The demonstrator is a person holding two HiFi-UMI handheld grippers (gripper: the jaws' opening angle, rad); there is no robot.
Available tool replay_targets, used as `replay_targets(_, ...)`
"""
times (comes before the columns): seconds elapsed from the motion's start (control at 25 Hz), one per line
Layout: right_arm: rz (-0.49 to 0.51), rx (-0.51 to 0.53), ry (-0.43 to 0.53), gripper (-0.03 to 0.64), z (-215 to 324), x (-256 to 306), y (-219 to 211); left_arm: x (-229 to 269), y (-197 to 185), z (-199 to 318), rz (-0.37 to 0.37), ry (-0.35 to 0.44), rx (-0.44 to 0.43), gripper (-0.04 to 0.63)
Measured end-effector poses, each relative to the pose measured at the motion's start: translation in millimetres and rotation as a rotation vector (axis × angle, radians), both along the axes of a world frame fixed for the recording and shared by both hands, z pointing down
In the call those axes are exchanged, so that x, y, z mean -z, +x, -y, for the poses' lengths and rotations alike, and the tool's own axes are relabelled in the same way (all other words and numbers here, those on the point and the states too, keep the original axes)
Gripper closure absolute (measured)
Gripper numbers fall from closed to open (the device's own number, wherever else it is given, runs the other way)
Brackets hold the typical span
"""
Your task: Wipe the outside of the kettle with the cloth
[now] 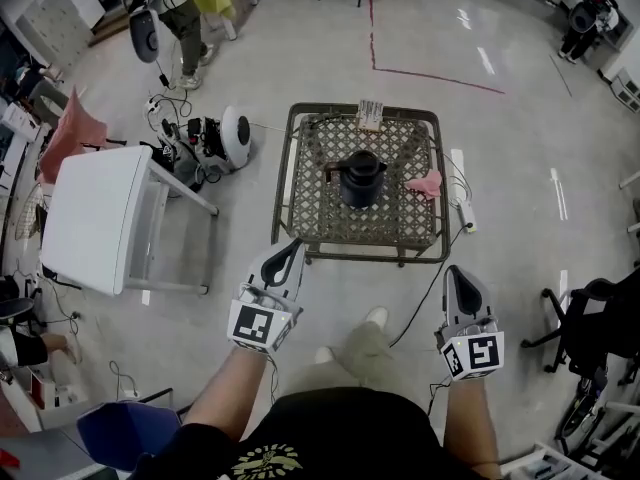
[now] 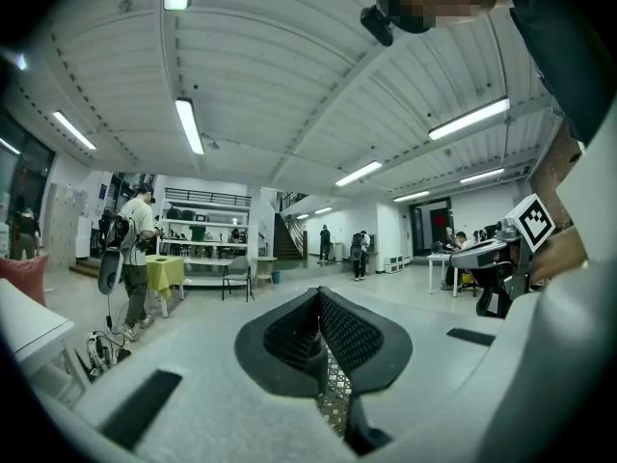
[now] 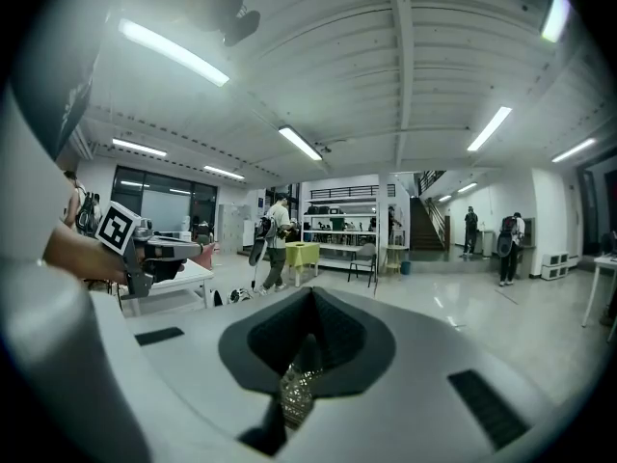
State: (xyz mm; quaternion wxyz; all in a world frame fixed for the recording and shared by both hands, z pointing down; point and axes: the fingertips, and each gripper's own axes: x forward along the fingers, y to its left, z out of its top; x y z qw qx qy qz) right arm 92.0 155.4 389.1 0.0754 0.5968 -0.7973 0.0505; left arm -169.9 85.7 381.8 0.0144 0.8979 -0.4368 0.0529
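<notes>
A white table (image 1: 95, 218) stands at about 9 o'clock from the wicker table (image 1: 290, 183), with a gap of floor between them. The wicker table sits at the middle of the head view. The dark kettle (image 1: 361, 178) stands upright near the centre of its woven top. The left gripper (image 1: 292, 248) hovers off the table's near edge at about 7 o'clock from the kettle. Its jaws are pressed together with nothing between them. The right gripper (image 1: 455, 273) is at about 5 o'clock, clear of the table, and is likewise closed and empty. The pink cloth (image 1: 426, 184) lies crumpled at the kettle's 3 o'clock, near the right rim and not touching the kettle.
</notes>
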Motion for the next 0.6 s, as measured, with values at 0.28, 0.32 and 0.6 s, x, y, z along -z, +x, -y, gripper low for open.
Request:
replay_targets(0.28, 0.013, 0.024, 0.009, 0.609, 43, 0, 31, 4, 44, 45, 0.003, 0.030, -0.015, 0.588)
replay_targets(0.32, 0.017, 0.029, 0.010, 0.609, 50, 0, 36, 6, 52, 51, 0.005, 0.034, -0.013, 0.588)
replay_targets(0.6, 0.040, 0.082, -0.001, 0.609, 97, -3, 73, 14, 87, 87, 0.033, 0.044, 0.031, 0.588)
